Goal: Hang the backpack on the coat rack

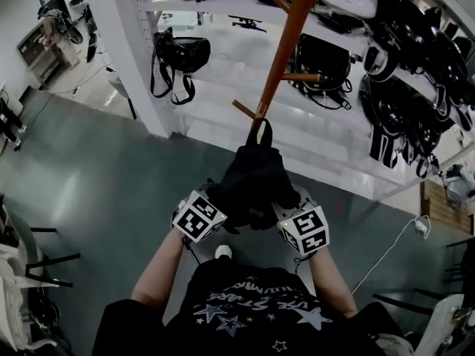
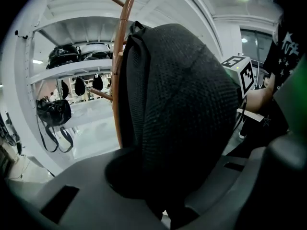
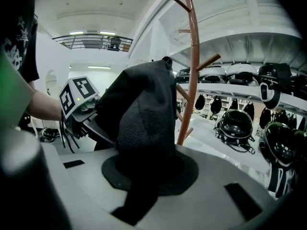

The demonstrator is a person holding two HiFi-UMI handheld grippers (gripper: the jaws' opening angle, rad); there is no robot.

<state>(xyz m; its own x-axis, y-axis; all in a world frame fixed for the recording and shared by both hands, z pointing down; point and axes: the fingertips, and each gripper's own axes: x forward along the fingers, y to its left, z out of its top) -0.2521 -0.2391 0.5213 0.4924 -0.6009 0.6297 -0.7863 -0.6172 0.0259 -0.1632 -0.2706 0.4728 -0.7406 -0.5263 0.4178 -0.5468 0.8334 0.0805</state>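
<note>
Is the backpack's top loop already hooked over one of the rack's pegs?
No: in the right gripper view the top loop of the backpack stands free beside the coat rack, hooked on nothing.

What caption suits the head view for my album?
A black backpack gripped by left tool and right tool, before a brown coat rack.

Shelving: white racks point(image 1: 223, 121) in stepped tiers, loaded with gear.
Helmets: black and white helmets point(image 1: 415, 87) crowd the right-hand tiers, their straps dangling.
Strapped item: a black piece point(image 1: 180, 54) hangs at the left corner of the racks, its loops drooping.
Floor: grey-green point(image 1: 96, 191).
Cable: a white cable point(image 1: 387, 252) trails across the floor at the right.
Wooden frame: a brown frame point(image 1: 443, 208) near the right edge, partly cut off.
Railing: a balcony railing point(image 3: 93, 41) high up under strip lights.
</note>
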